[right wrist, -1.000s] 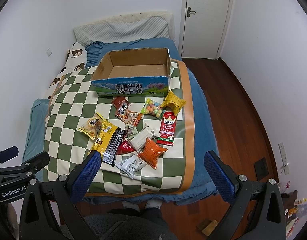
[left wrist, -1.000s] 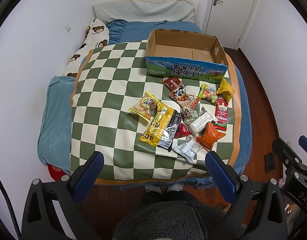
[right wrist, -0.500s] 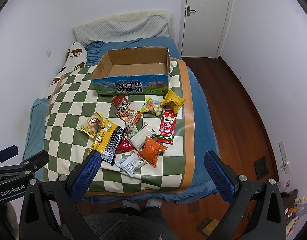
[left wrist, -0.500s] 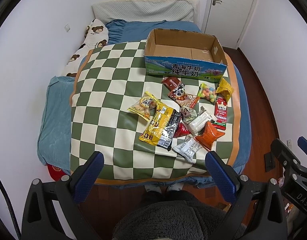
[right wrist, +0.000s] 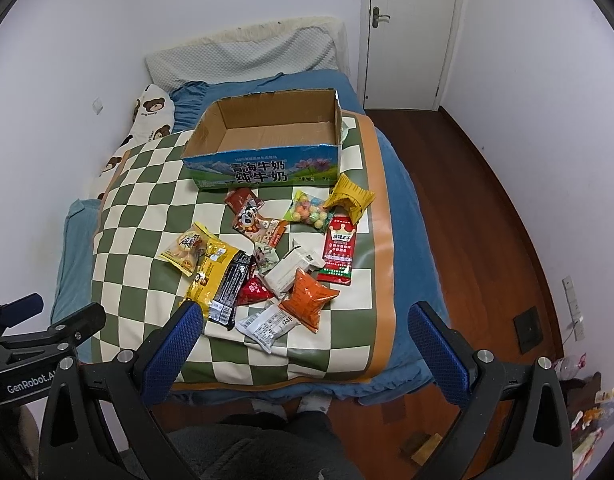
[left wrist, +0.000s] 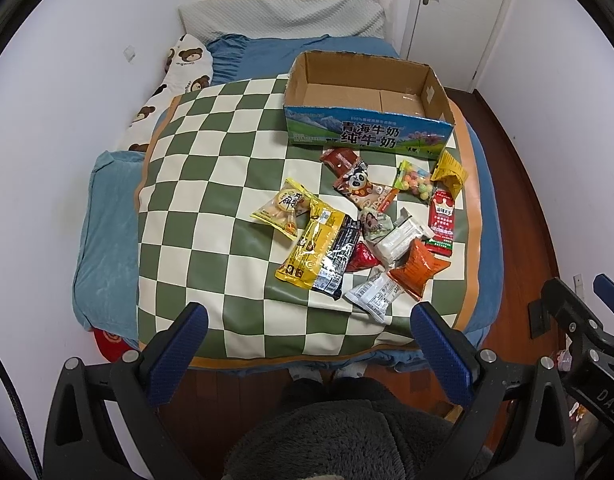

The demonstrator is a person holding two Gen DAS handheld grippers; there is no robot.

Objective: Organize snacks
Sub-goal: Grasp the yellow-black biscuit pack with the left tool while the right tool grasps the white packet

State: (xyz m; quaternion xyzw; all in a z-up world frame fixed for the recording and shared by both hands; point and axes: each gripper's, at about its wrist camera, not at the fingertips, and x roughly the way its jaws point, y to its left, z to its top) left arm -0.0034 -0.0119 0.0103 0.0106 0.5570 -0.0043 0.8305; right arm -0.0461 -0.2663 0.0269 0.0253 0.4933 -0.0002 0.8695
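Had both tongs, left (left wrist: 307, 344) and right (right wrist: 303, 340), gaping wide and empty above the bed's (left wrist: 107, 240) near edge. Snacks (left wrist: 363, 232) were piled by the empty box (left wrist: 367, 136), so short hops, I figured.

Each handheld gripper, the left gripper (left wrist: 309, 346) and the right gripper (right wrist: 305, 344), is a black frame with silver screws and textured blue finger pads (left wrist: 441, 354), above fuzzy dark-grey trousers (left wrist: 339, 436) and pale socks (right wrist: 311, 403).

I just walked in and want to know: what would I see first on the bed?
A colourful heap of snack packets lies on the green-and-cream checkered mat, toward its right side. Just behind the heap sits an open, empty cardboard milk box with blue printed sides. A teddy-bear pillow lies along the wall on the left.
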